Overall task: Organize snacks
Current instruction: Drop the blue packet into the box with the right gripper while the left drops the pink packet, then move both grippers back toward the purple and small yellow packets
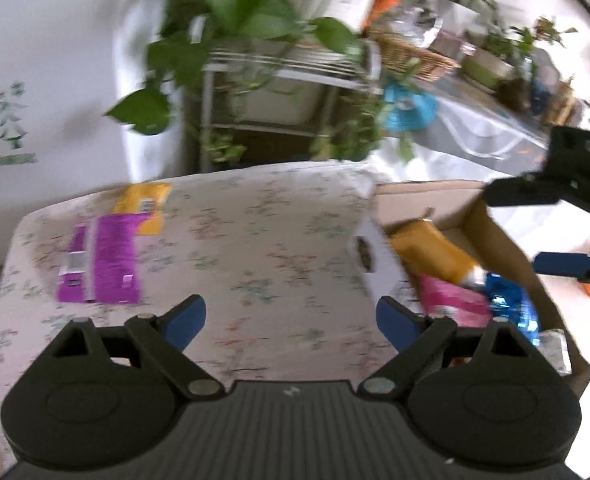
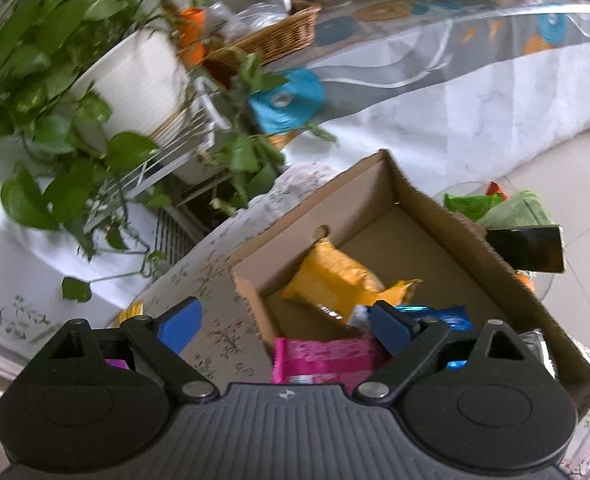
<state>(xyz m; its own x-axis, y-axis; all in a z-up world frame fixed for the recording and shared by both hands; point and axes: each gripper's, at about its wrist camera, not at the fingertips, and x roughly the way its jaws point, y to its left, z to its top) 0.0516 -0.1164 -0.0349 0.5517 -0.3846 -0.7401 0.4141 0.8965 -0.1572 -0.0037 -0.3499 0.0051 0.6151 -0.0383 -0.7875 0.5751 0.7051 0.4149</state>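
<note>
A cardboard box (image 1: 499, 232) stands at the right end of a floral-covered surface (image 1: 255, 240). It holds a yellow packet (image 1: 431, 248), a pink packet (image 1: 451, 300) and a blue packet (image 1: 511, 300). A purple packet (image 1: 103, 264) and a yellow packet (image 1: 145, 204) lie on the cloth at the left. My left gripper (image 1: 291, 316) is open and empty above the cloth. My right gripper (image 2: 285, 320) is open and empty above the box's (image 2: 475, 236) near-left corner, over the pink packet (image 2: 327, 356), the yellow packet (image 2: 335, 280) and the blue packet (image 2: 447, 318). It also shows in the left wrist view (image 1: 535, 228).
A metal plant stand (image 1: 287, 80) with leafy plants stands behind the surface. A long table (image 2: 455, 60) with a wicker basket (image 2: 279, 36) and pots runs at the back right. Green packets (image 2: 495, 206) and a dark phone-like slab (image 2: 527, 248) lie right of the box.
</note>
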